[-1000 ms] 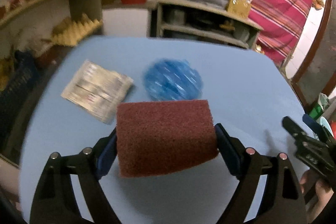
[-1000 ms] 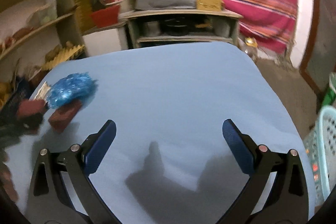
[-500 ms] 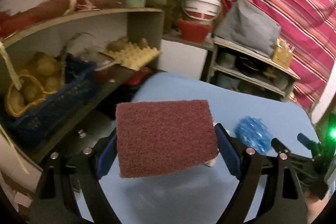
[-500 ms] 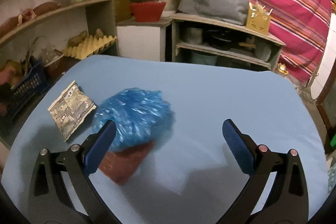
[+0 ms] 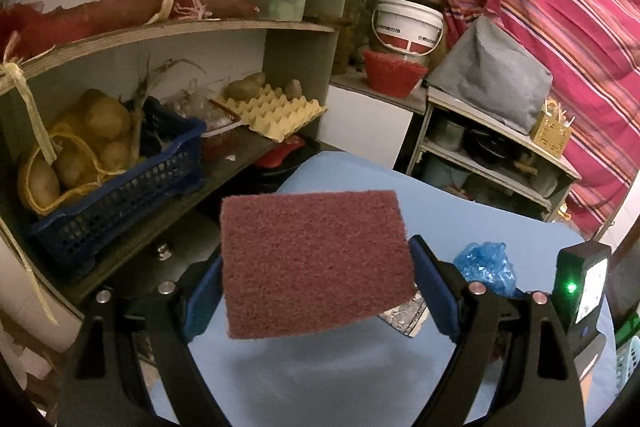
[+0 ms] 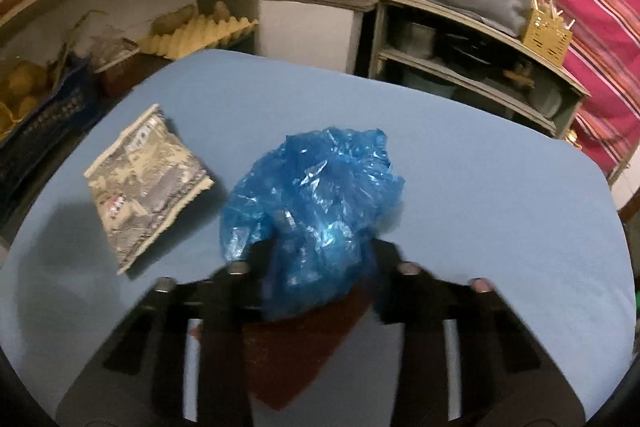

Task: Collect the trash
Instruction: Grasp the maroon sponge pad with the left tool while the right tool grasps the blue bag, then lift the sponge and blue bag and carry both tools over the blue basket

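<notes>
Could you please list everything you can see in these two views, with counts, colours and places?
scouring pad: one, maroon, held between the left gripper's fingers, above the table
plastic bag: one, blue, crumpled, on the table between the right gripper's fingers
wrapper: one, silver-grey, flat on the table beside the bag
table: one, light blue
egg tray: one, yellow, shelf
crate: one, dark blue, holding potatoes
bucket: one, white
left gripper: black, blue pads
right gripper: black, blurred
</notes>
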Tool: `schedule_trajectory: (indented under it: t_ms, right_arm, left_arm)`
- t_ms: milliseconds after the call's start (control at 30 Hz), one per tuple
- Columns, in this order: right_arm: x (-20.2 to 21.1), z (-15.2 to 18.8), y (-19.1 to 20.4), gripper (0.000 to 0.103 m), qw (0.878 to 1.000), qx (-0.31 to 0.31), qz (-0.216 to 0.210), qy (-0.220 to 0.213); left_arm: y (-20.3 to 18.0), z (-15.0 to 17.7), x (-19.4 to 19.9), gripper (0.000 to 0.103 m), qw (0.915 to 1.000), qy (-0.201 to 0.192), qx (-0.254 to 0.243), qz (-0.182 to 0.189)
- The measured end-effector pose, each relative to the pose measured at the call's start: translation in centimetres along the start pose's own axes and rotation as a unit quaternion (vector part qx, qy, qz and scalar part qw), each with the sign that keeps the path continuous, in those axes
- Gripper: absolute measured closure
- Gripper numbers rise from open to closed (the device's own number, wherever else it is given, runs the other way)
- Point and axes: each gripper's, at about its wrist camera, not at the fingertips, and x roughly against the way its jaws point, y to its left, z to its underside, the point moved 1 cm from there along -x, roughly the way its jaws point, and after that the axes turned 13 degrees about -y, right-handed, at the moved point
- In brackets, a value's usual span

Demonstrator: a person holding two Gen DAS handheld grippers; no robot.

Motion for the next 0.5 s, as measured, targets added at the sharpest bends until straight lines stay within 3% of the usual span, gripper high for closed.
schedule_trajectory:
  t_ms: [267,500]
  right_arm:
    - [6.0,-0.8,-3.9,0.087,0.998,-0.027,0.002,-0.059]
    - [12.2,1.7,-9.6,0.087,0.996,-0.056,0.014,-0.067]
  left_arm:
    - [-0.9,0.2,0.7,0.019,1.0,-0.007,0.001,-0.005]
    - [-2.6,0.6,1.9,0.019,0.9998,-0.015,-0.015,-0.002]
